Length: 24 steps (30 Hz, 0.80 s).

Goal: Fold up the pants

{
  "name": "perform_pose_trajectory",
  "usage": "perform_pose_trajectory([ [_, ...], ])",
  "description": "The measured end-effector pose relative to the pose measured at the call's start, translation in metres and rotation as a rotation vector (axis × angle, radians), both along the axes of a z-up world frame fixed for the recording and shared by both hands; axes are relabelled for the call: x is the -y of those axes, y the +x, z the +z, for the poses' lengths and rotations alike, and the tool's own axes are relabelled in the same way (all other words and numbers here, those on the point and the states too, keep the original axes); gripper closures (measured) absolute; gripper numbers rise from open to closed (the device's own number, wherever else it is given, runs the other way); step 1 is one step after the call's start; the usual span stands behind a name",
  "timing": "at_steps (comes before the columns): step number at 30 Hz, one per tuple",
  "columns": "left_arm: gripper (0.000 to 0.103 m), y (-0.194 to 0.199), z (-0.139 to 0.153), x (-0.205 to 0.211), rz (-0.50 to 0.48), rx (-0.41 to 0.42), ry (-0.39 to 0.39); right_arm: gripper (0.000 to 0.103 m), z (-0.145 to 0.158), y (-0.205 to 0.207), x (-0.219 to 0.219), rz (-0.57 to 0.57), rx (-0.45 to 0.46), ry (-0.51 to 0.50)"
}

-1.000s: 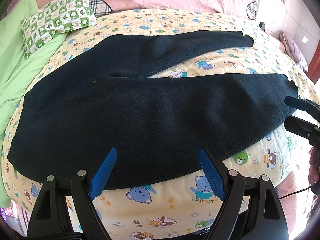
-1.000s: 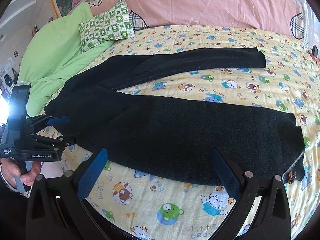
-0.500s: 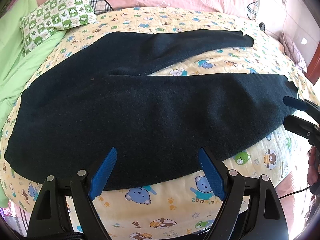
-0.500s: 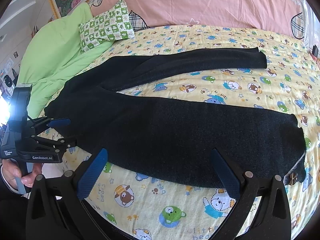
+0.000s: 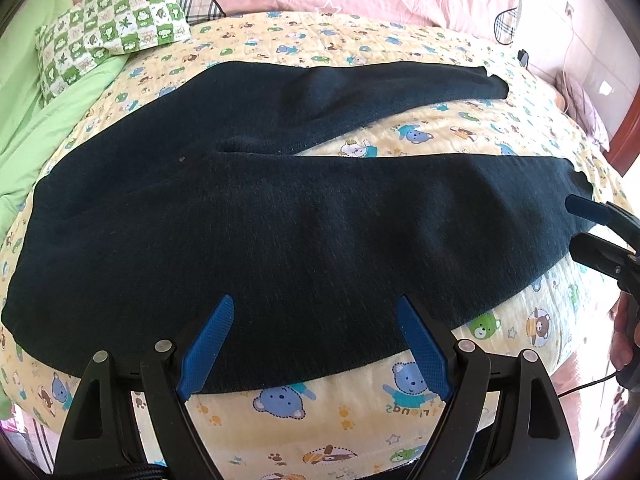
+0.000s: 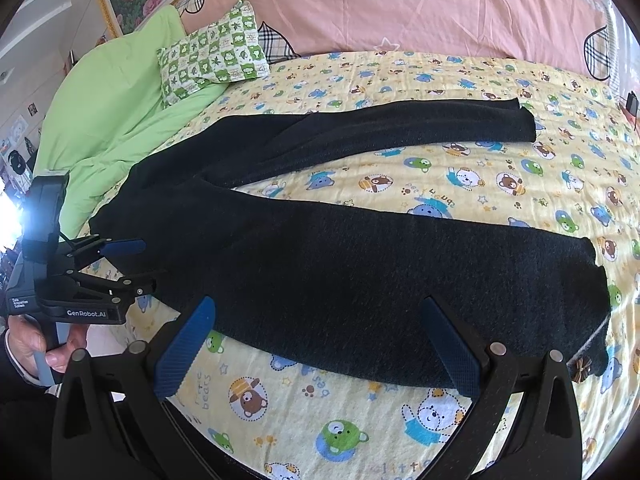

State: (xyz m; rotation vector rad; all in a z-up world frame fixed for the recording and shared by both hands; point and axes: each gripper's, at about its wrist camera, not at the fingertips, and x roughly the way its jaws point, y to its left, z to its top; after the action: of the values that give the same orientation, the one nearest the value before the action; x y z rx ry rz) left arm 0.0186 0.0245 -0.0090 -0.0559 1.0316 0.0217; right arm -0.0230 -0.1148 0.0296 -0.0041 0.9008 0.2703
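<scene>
Dark navy pants (image 5: pixel 288 216) lie flat on the bed, legs spread in a V, waist to the left and cuffs to the right; they also show in the right wrist view (image 6: pixel 360 264). My left gripper (image 5: pixel 316 320) is open and empty, hovering over the near edge of the near leg by the waist end. My right gripper (image 6: pixel 320 328) is open and empty over the near leg's lower edge. In the left wrist view the right gripper (image 5: pixel 576 224) sits at the near leg's cuff. In the right wrist view the left gripper (image 6: pixel 136 260) sits at the waistband.
The bed has a yellow bear-print sheet (image 5: pixel 340 396). A green checked pillow (image 6: pixel 212 56) and a green quilt (image 6: pixel 112 132) lie at the left. A pink quilt (image 6: pixel 420 8) runs along the back. A cable and small dark object (image 5: pixel 522 56) sit at the far right.
The left gripper has shifted slightly left along the pants toward the waist. The right gripper has barely moved. Both stay open.
</scene>
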Motion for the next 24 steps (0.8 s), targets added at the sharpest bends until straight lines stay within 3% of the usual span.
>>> perform_pose_trajectory([
  [12,0.019,0.031,0.013,0.0,-0.046,0.003,-0.005,0.0,0.01,0.015,0.016,0.003,0.001,0.091],
  [24,0.019,0.107,0.036,0.0,-0.136,0.001,-0.026,0.0,0.035,0.082,0.065,-0.042,-0.038,0.137],
])
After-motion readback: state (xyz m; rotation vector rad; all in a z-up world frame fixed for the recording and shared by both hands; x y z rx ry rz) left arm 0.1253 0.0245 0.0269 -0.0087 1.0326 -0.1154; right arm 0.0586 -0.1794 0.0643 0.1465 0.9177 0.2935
